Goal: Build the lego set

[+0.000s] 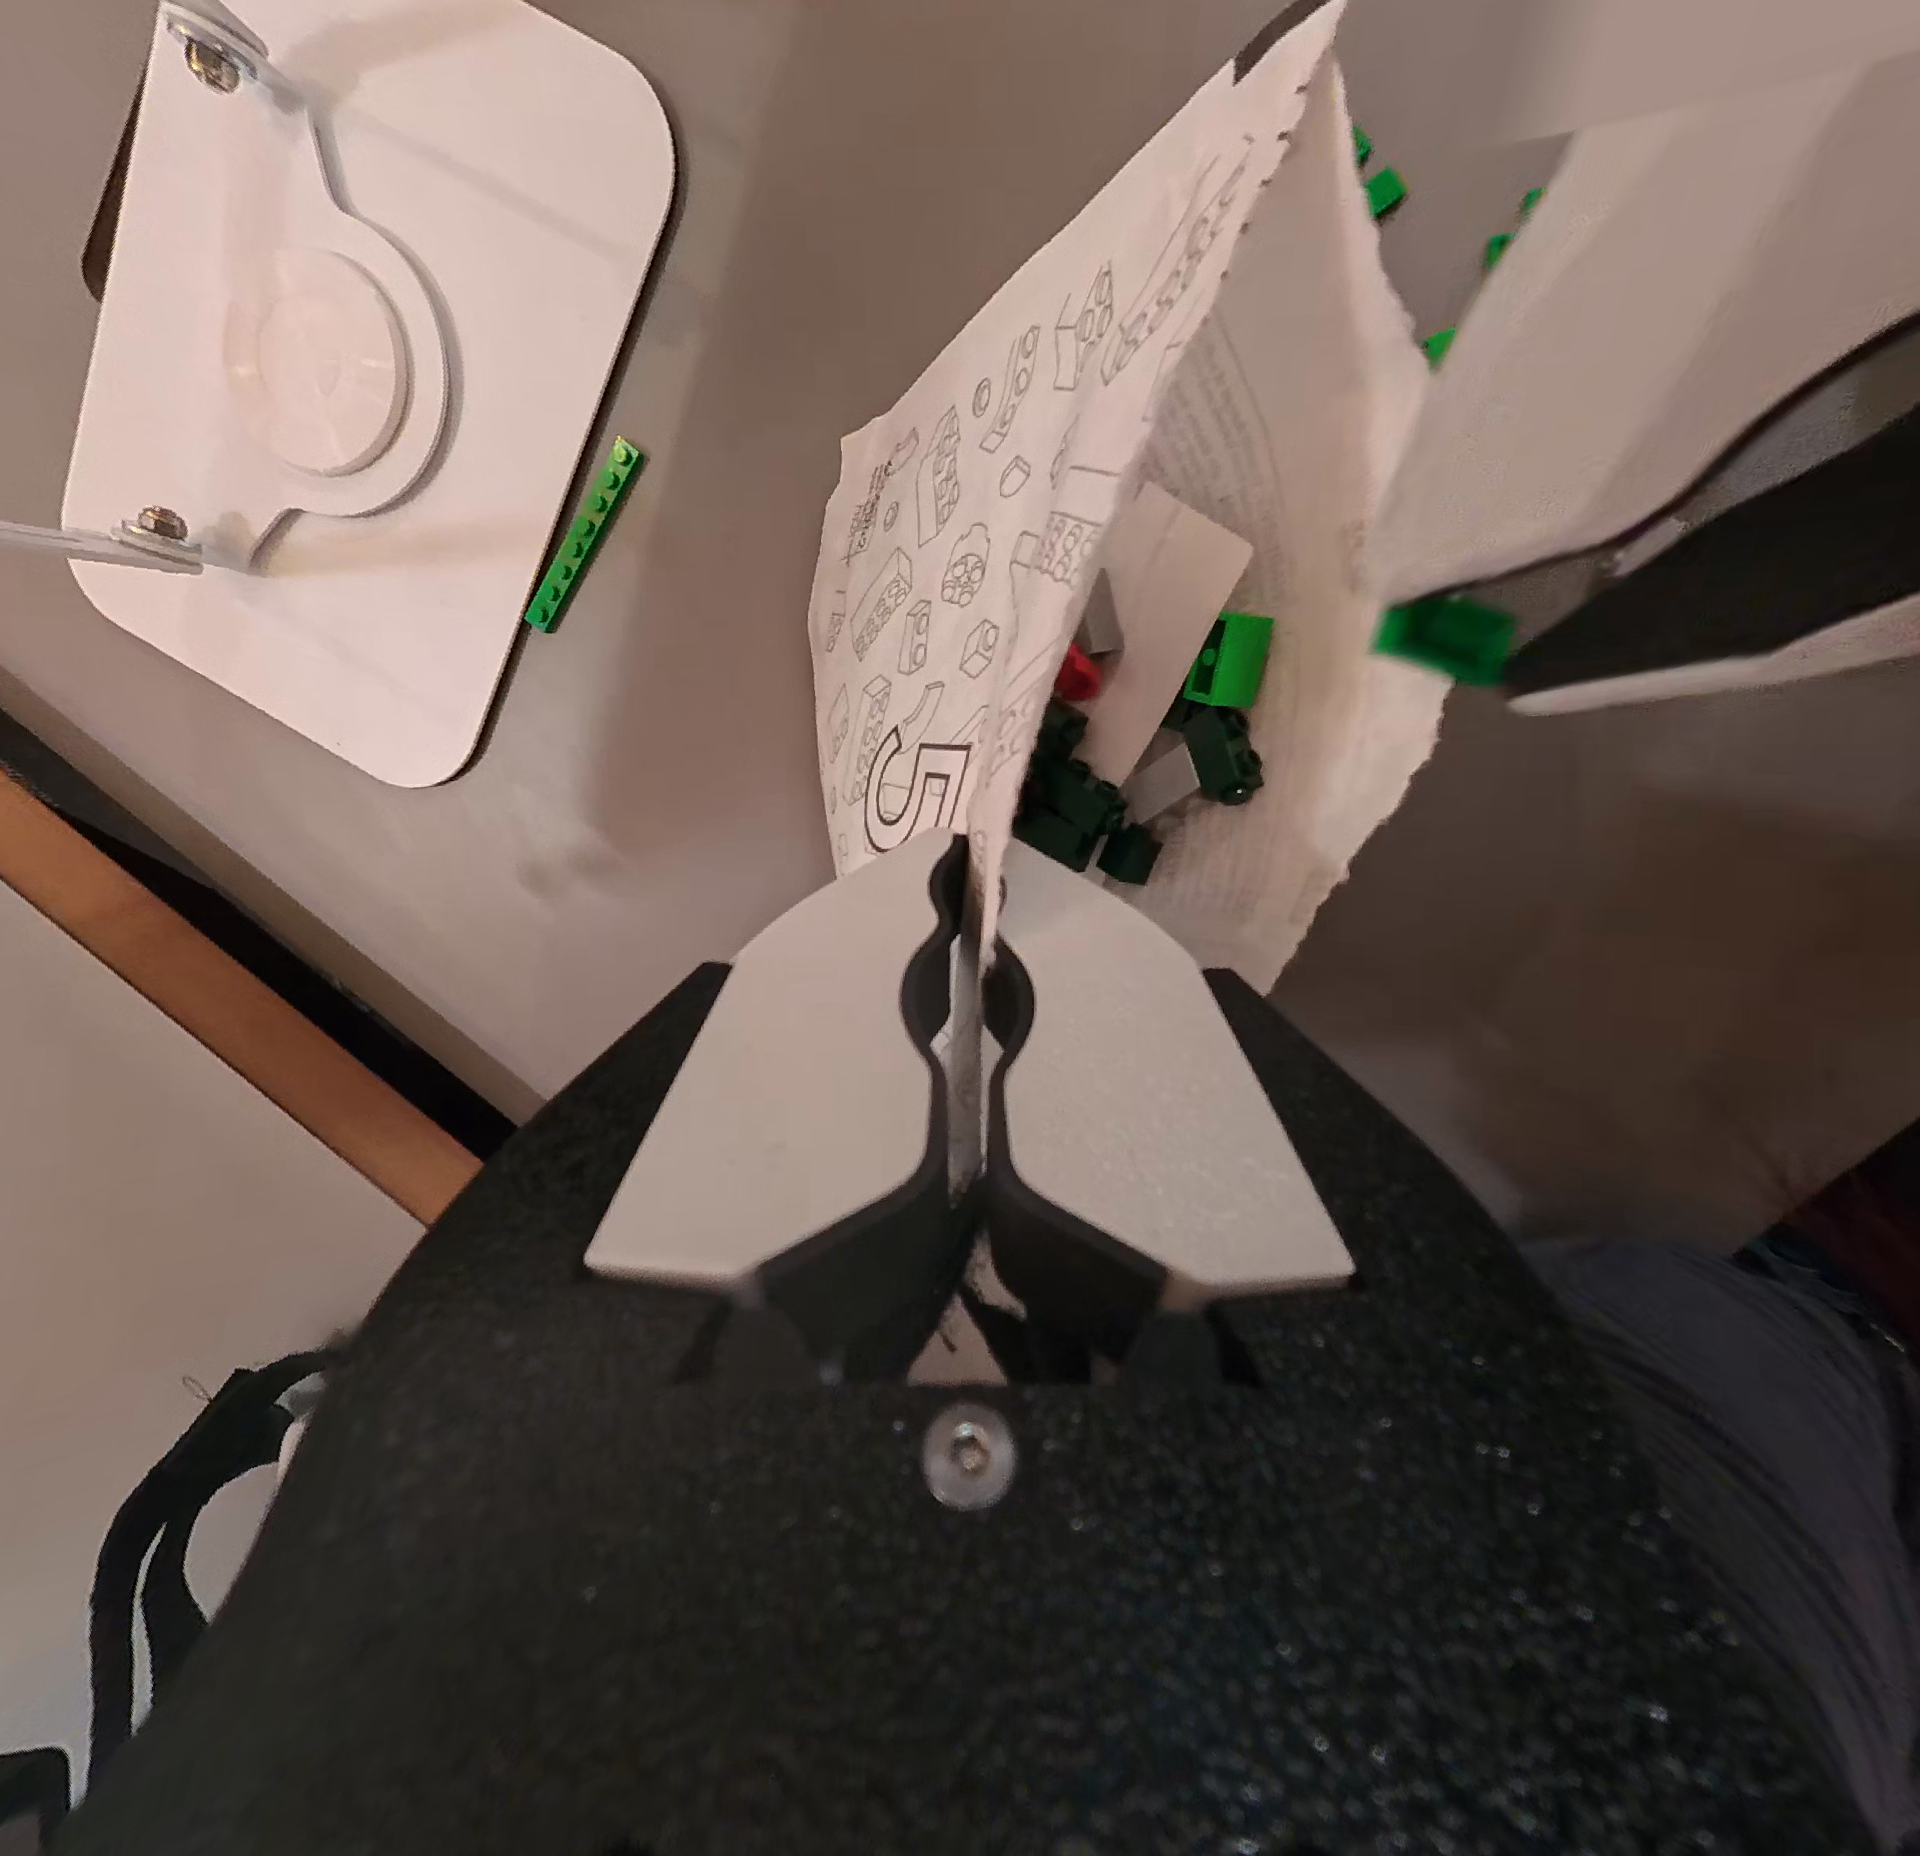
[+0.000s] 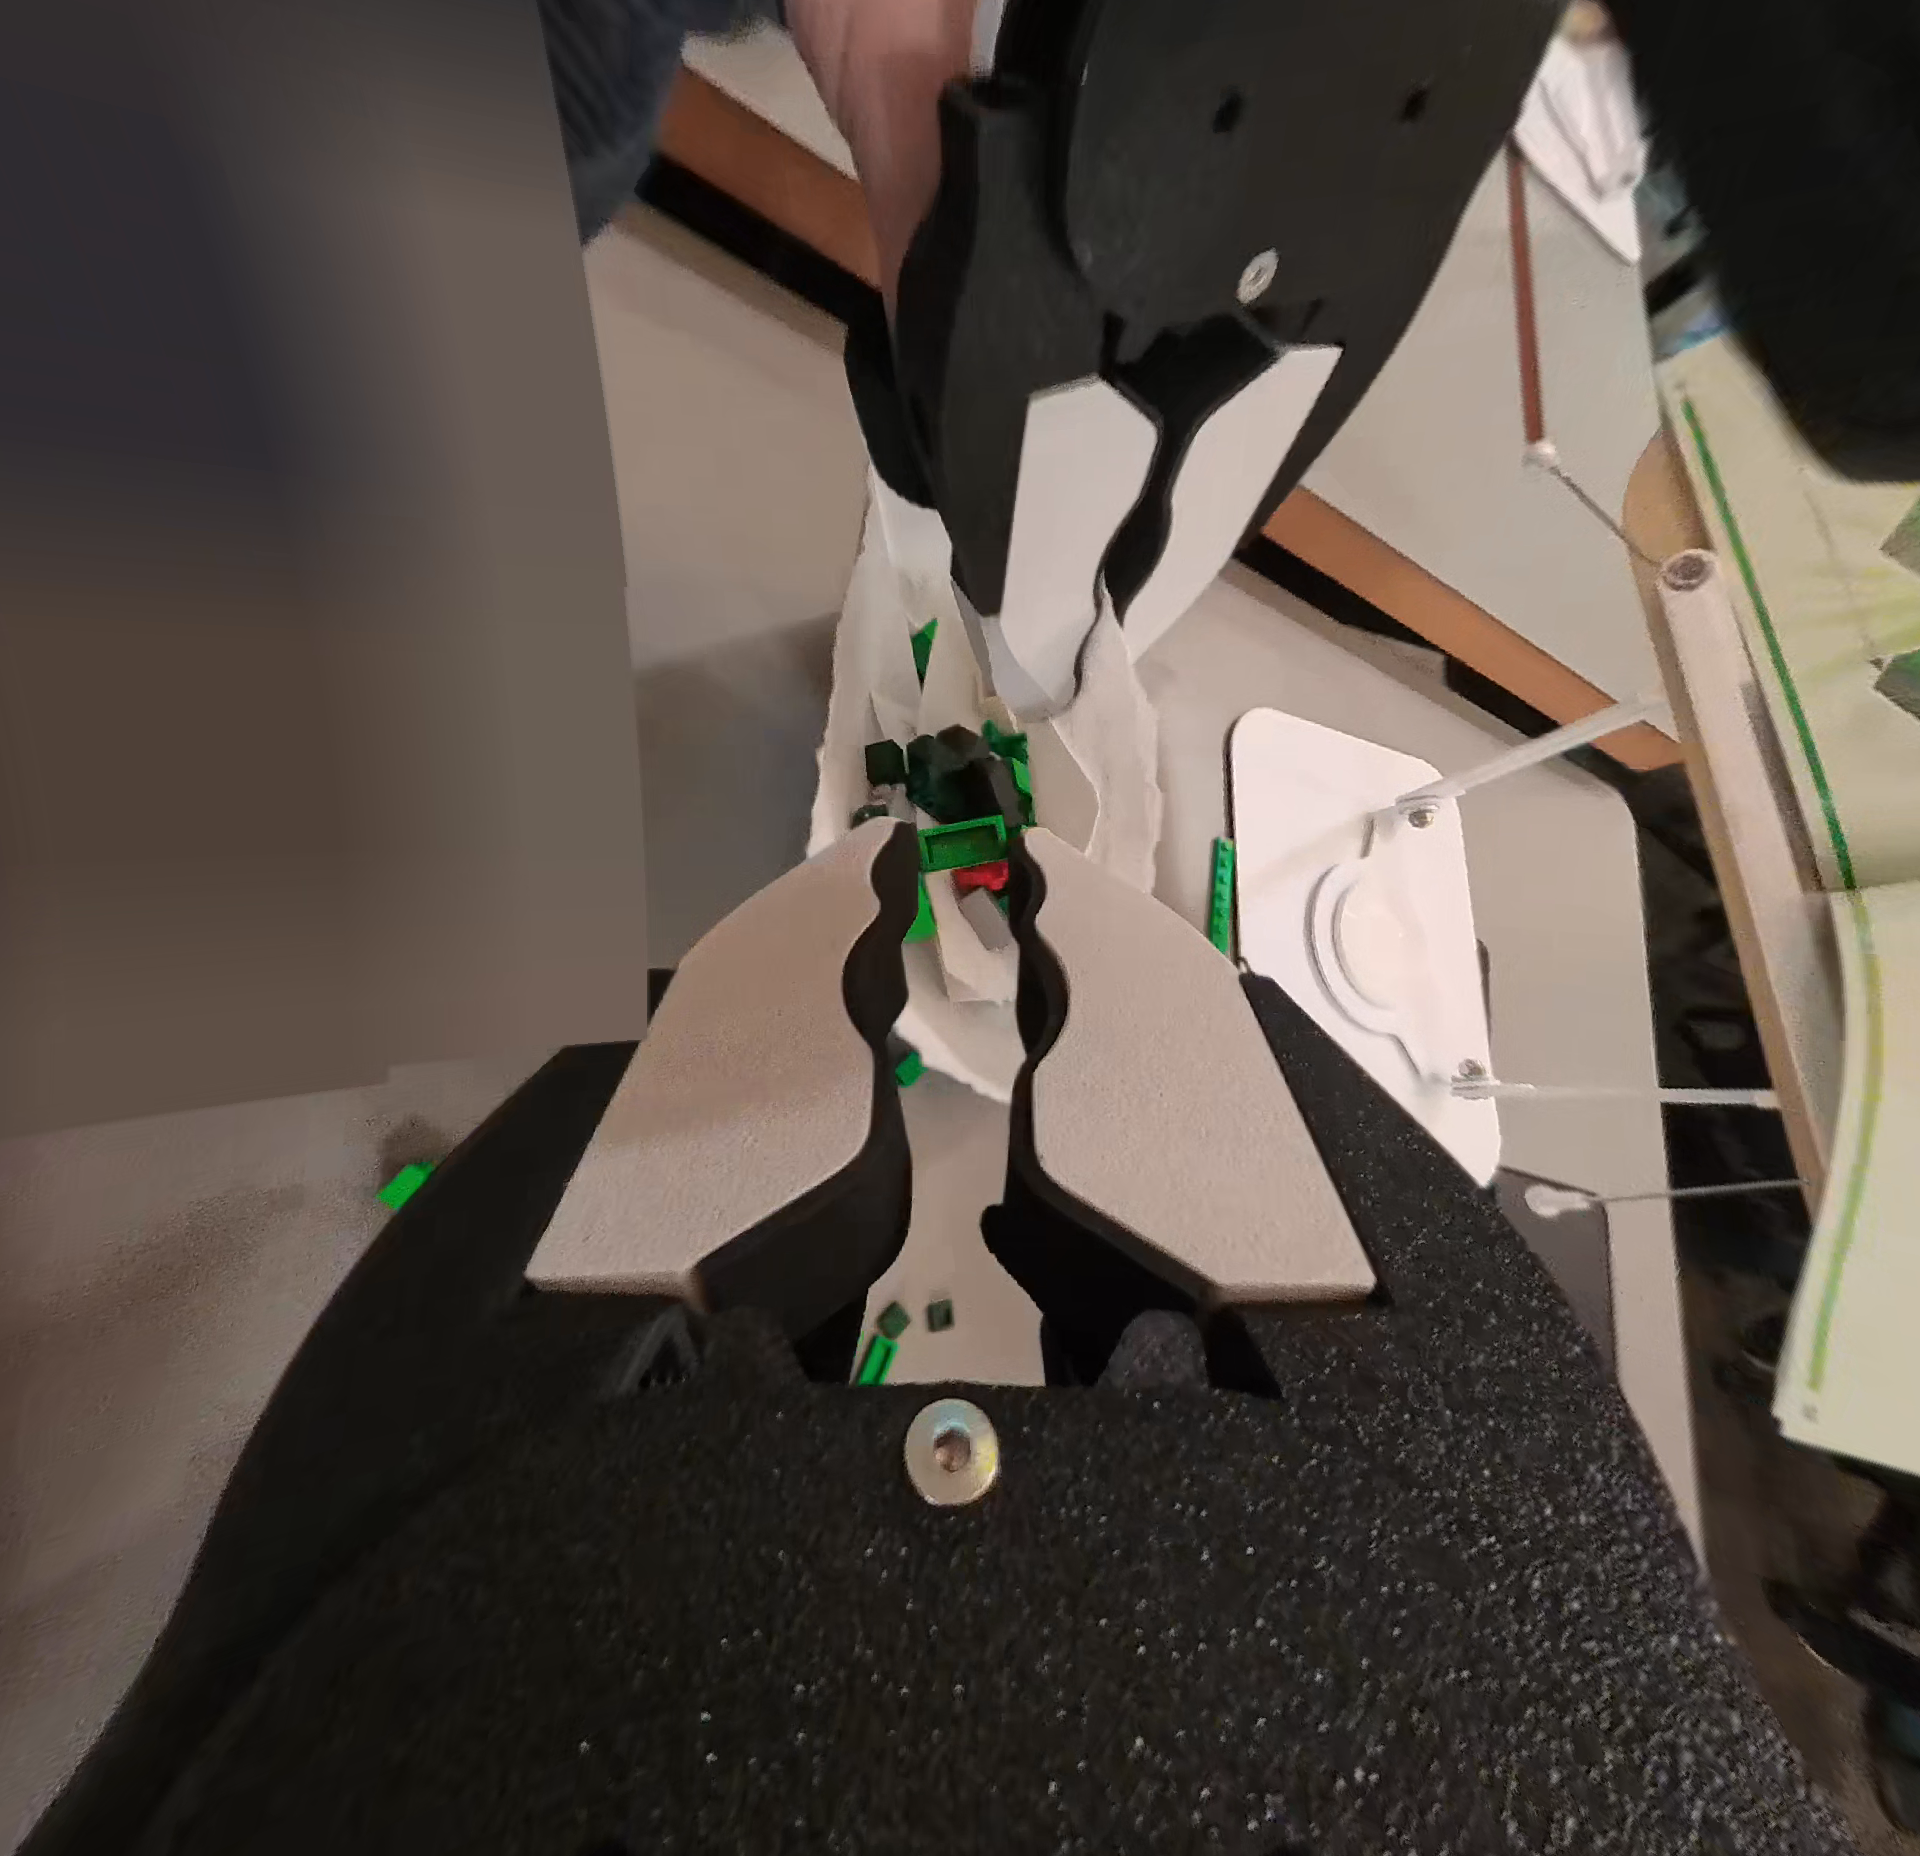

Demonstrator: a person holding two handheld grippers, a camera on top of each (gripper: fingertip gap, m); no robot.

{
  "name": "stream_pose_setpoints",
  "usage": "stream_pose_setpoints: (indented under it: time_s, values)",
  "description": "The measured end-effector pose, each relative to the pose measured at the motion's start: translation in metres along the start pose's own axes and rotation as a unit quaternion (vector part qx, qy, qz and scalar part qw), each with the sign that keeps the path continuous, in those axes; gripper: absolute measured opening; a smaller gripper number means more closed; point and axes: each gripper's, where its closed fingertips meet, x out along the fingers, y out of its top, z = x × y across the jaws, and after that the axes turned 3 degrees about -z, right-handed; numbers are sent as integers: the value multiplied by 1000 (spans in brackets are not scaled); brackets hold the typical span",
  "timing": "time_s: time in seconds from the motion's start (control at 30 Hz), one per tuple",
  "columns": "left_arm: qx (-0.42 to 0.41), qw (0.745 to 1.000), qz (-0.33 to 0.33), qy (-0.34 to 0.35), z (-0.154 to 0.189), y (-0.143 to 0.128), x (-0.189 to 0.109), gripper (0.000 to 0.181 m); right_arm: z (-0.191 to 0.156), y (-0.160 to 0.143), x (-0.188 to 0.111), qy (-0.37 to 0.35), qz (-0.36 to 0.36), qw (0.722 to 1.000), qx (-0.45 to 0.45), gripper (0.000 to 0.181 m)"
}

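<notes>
A torn white paper bag [image 1: 1039, 476] printed with brick drawings stands open on the grey table. Inside lie dark green bricks [image 1: 1081, 819], a bright green brick [image 1: 1231, 653], a red piece [image 1: 1081, 674] and grey pieces. My left gripper [image 1: 968, 863] is shut on the bag's near edge and holds it up. It also shows at the top of the right wrist view [image 2: 1039, 684]. My right gripper [image 2: 961, 838] is shut on a bright green brick [image 2: 961, 850] just over the bag's mouth. It also shows in the left wrist view [image 1: 1507, 653], with the brick [image 1: 1444, 643] at its tip.
A white stand base [image 1: 343, 352] lies at the left with a long green plate [image 1: 587, 533] beside it. The stand holds an instruction booklet [image 2: 1829, 871]. Loose green pieces [image 2: 405, 1183] lie on the table. The table's wooden edge [image 1: 208, 975] is near.
</notes>
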Motion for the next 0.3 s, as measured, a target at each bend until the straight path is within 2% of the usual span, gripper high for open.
stream_pose_setpoints:
  time_s: [0.03,0.13,0.23,0.3]
  values:
    - [0,1000,0,0,0,0,0,0,1,-2,7,-3,-13,1000,-5,16]
    - [-2,1000,0,2,-1,0,0,0,0,-4,11,-16,-29,999,-16,27]
    - [-5,1000,3,7,-4,-1,-1,0,7,-6,-8,-48,-2,999,9,27]
    - [-11,1000,7,14,-7,-2,-3,0,14,-18,-23,-70,19,996,52,27]
